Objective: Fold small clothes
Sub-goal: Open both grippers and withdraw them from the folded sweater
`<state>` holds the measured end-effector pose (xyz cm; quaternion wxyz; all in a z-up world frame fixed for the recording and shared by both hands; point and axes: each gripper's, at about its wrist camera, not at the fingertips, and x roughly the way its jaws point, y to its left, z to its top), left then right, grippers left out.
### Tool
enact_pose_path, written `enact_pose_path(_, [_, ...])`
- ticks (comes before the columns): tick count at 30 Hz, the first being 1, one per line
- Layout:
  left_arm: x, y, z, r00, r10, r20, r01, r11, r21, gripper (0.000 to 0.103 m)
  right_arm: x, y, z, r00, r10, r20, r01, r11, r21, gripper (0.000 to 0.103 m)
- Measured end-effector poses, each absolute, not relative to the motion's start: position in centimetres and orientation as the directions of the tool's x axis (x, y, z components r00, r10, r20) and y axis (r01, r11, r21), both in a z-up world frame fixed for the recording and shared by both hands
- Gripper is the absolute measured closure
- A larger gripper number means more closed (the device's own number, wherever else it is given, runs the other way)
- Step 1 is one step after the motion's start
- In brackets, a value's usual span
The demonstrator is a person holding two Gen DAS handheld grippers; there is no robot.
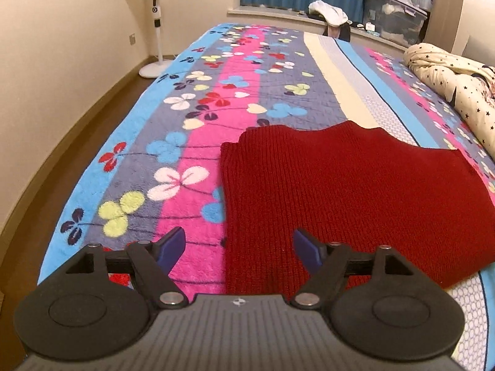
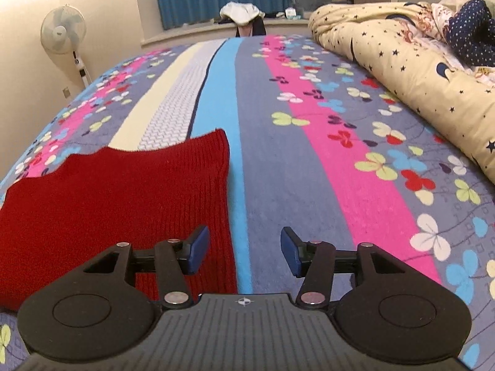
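Observation:
A dark red knitted garment (image 1: 340, 191) lies flat on the flowered bedspread (image 1: 191, 117). It also shows at the left in the right wrist view (image 2: 117, 191). My left gripper (image 1: 239, 249) is open and empty, held over the garment's near left edge. My right gripper (image 2: 244, 249) is open and empty, held over the garment's near right edge, with its left finger (image 2: 198, 247) above the knit and its right finger (image 2: 290, 250) above the bedspread (image 2: 309, 154).
A rolled cream star-print quilt (image 2: 402, 61) lies along the bed's right side, also seen in the left wrist view (image 1: 458, 86). A standing fan (image 1: 153, 15) is by the left wall. Storage boxes (image 1: 393, 12) and clothes (image 1: 329, 12) sit on the window ledge.

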<state>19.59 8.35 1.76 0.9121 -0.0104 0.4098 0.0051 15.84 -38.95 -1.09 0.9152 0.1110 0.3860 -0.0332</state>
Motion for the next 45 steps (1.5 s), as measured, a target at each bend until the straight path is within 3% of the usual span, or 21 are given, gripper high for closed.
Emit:
enact_pose_path(26, [19.7,9.9,2.0,0.706,0.102,-0.701,-0.136,0.991,0.007,0.019,15.1,-39.1,0.2,0.78,0.014,-0.625,0.17,0.958,0.233,0.052])
enact_pose_path(34, [19.6,9.8,2.3,0.721,0.121,-0.682,-0.149,0.989,0.018,0.017,15.3,-38.7,0.1,0.776,-0.048,-0.628,0.188,0.97,0.157,0.052])
enact_pose_path(36, [19.4,9.9,2.4,0.732,0.128,-0.669,-0.156,0.988,0.018,0.015,15.4,-39.0,-0.2,0.771,-0.051,-0.634,0.21,0.962,0.177,0.052])
enact_pose_path(39, [19.1,10.3,2.8,0.758,0.135,-0.639,-0.174,0.985,0.001,0.002,15.7,-39.2,-0.8,0.743,-0.012,-0.669,0.207,0.955,0.213,0.052])
enact_pose_path(45, [19.3,10.1,2.8,0.754,0.152,-0.64,-0.188,0.982,0.012,0.001,15.6,-38.5,-0.4,0.755,0.02,-0.656,0.157,0.965,0.21,0.052])
